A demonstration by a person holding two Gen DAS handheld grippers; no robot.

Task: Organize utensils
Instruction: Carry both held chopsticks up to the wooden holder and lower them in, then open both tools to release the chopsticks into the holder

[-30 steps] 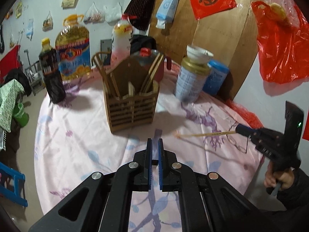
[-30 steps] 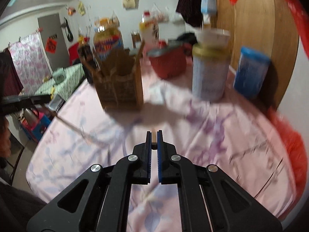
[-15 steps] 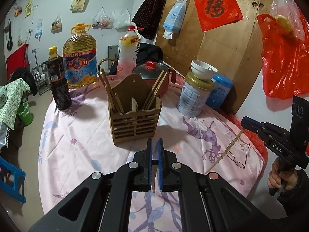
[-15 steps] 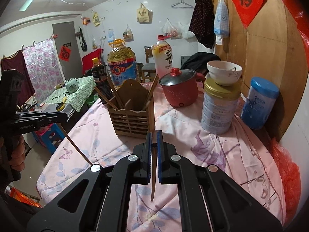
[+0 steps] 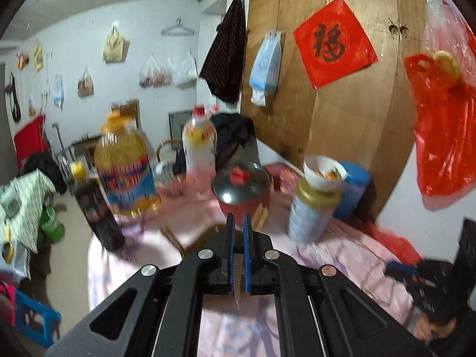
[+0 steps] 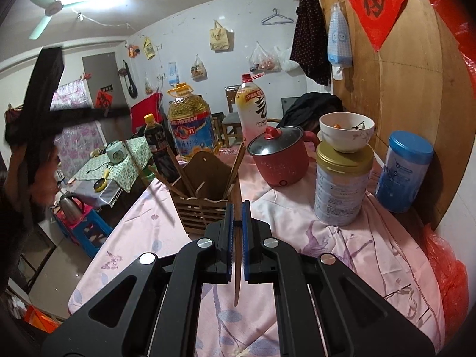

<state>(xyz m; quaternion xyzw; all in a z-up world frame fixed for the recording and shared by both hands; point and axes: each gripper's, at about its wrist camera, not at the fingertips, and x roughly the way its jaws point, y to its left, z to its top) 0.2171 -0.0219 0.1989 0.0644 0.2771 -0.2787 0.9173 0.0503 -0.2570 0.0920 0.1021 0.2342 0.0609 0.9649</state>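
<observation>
**Carrying two chopsticks toward the holder**

Gripping one chopstick (image 6: pixel 237 264) in my right gripper (image 6: pixel 237 208) and another chopstick (image 5: pixel 237 279) in my left gripper (image 5: pixel 238 223), I aim at the wooden holder (image 6: pixel 202 208) just ahead. Each stick hangs loosely downward; a tilt could let it slip or snag the slats. The pink floral tablecloth (image 6: pixel 342 253) is wrinkled, crowded with a red pot (image 6: pixel 279 157), tin (image 6: pixel 342 187) and oil bottle (image 6: pixel 190 125).

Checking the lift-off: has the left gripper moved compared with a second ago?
Yes. The left gripper has risen: the wooden utensil holder now sits low behind it, against the red pot.
</observation>
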